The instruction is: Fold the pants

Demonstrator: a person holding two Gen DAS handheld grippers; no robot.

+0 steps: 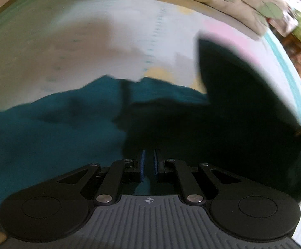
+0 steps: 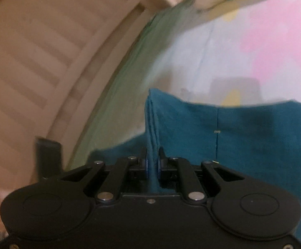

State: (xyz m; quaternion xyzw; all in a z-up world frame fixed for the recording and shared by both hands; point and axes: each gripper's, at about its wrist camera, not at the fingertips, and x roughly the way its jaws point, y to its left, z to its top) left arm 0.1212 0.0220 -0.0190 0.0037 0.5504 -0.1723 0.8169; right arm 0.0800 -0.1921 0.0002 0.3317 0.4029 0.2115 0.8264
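Pants [image 2: 243, 128] between right claw [image 2: 152, 164] pads

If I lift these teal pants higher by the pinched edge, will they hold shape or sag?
Likely sag: the teal pants are soft cloth, draping from the right hand-held gripper, which pinches several layers. The layers may slip or fan apart. In the left wrist view they lie rumpled on the bedsheet, so probably floppy.

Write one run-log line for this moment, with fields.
task: fold pants | right gripper: shut on teal pants edge, lifted | left gripper: nearly closed, grip unclear | surface: bed sheet
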